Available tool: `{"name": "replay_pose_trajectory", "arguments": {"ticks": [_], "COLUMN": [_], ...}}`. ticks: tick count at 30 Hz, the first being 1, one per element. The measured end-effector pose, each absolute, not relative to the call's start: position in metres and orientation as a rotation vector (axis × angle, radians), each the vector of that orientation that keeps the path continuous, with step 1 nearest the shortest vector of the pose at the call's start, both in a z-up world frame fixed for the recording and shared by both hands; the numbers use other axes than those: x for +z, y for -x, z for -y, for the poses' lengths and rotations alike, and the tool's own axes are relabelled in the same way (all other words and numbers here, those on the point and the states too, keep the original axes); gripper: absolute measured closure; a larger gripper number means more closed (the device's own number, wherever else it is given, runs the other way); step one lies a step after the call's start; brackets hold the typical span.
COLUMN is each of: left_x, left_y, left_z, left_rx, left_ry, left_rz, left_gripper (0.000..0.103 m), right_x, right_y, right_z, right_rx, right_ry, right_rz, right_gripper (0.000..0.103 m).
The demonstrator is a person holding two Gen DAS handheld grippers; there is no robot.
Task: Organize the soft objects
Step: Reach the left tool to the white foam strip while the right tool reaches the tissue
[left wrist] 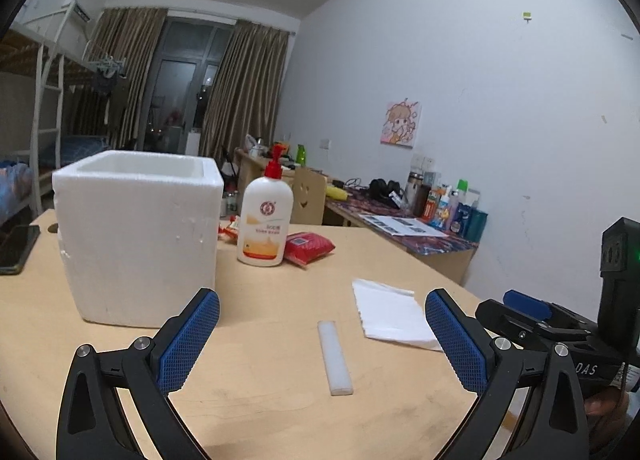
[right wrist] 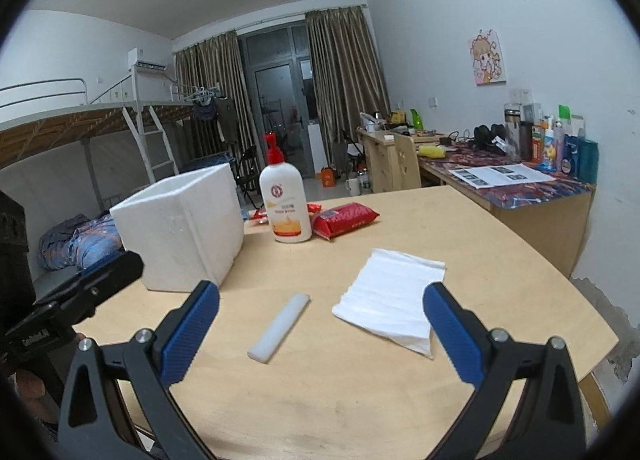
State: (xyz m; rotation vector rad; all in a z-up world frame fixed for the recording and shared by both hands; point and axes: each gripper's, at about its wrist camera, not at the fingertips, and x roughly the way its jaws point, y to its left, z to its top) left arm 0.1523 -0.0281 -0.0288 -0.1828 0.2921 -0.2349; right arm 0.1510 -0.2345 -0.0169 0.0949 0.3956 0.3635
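Observation:
A white foam strip [left wrist: 335, 357] [right wrist: 279, 327] lies on the wooden table between both grippers' fingers. A folded white tissue [left wrist: 391, 315] [right wrist: 392, 300] lies to its right. An open white foam box [left wrist: 136, 236] [right wrist: 182, 230] stands at the left. My left gripper [left wrist: 322, 340] is open and empty, held above the table near the strip. My right gripper [right wrist: 320, 334] is open and empty, its right finger over the tissue's corner. The right gripper also shows at the right edge of the left wrist view [left wrist: 532, 312], and the left gripper at the left edge of the right wrist view [right wrist: 80, 292].
A white lotion pump bottle with a red top [left wrist: 265, 224] [right wrist: 285, 208] and a red soft pack [left wrist: 308, 247] [right wrist: 345, 219] stand behind the box. A dark phone [left wrist: 16, 249] lies at the table's left edge. A cluttered desk [right wrist: 520, 176] stands along the right wall.

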Motion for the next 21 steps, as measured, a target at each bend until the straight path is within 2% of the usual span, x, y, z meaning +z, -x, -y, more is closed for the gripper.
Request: {"name": "replay_pose_trajectory", "arguments": {"ticks": [21], "left_x": [-0.052], "left_y": [-0.218], "left_z": [0.059], "left_rx": [-0.191], "left_ry": [0.112], "left_rz": [-0.498], "left_gripper": [0.000], "right_x": [-0.045], "right_y": [-0.206], "right_z": [0.245], "right_rx": [0.327], "right_ry": [-0.066], "right_rz": [-0.557], "right_gripper": [0.000]}}
